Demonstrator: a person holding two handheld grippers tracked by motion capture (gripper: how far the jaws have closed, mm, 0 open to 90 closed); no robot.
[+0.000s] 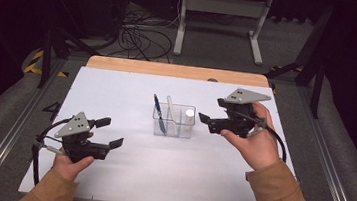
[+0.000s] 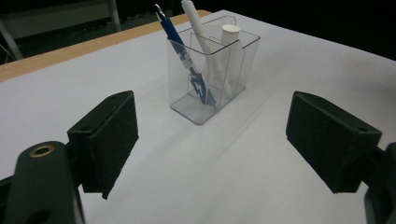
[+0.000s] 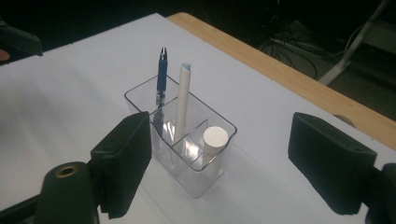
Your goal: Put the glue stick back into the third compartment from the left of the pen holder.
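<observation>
I see clear box (image 1: 174, 120) near middle of tabletop, blue pen (image 1: 159, 113), white pen (image 1: 171, 114), white stick (image 1: 189, 116) inside. My right gripper (image 1: 205, 122) just beside box, jaws wide, holding nothing. Left gripper (image 1: 110, 132) near front left corner, wide, holding nothing. Looks like drop-off done. Next: pull right hand away slowly.

A clear box (image 1: 174, 121) held pens, with the right gripper (image 1: 206, 122) just beside it, jaws apart.
</observation>
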